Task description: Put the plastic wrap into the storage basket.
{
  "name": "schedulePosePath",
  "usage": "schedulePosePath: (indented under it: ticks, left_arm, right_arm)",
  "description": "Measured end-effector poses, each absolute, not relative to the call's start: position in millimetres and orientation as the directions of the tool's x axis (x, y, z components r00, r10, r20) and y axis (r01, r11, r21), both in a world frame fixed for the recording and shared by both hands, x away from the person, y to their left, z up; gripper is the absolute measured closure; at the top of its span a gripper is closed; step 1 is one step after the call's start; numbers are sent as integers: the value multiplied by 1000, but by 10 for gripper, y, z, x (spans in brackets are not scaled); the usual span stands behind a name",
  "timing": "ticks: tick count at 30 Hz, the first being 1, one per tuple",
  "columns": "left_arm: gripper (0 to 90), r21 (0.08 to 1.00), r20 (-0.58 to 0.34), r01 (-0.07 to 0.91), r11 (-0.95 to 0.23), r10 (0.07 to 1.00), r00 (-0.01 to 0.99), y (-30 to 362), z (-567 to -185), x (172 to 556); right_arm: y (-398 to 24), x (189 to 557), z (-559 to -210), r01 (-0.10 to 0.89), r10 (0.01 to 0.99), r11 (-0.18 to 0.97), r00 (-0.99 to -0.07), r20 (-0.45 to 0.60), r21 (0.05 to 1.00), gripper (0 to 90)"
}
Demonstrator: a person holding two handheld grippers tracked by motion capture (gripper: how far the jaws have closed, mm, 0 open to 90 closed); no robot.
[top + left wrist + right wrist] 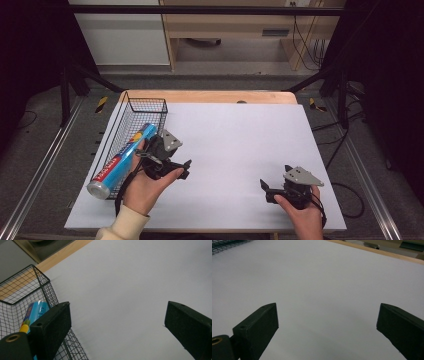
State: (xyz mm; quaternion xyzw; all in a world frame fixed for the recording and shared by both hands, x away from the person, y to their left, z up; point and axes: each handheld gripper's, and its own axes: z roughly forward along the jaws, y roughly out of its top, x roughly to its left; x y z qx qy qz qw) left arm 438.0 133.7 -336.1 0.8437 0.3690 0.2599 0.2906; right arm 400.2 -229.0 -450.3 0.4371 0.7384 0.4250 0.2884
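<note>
the blue can (120, 160) lies tilted in the wire basket (150, 106), just left of the left hand-held gripper (172, 170), jaws apart and empty (so is the right hand-held gripper (267, 191)). a careless swing could snag the mesh and drag the basket off the table (240, 145).

Black left gripper (186, 169) and black right gripper (263, 186), each topped with a grey three-cornered plate, trailing black cables; blocky matte black fingers (53, 325); cream knitted sleeve cuff (121, 224).
</note>
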Motion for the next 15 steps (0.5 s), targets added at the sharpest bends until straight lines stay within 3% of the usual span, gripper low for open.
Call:
schedulePosePath:
  ticks: [15]
  left_arm:
    - [70,671,225,449,-590,739,634,1087,-3466,4384]
  right_arm:
    - [-2308,3999,-4500,400,893,254,-447,-54,881,43]
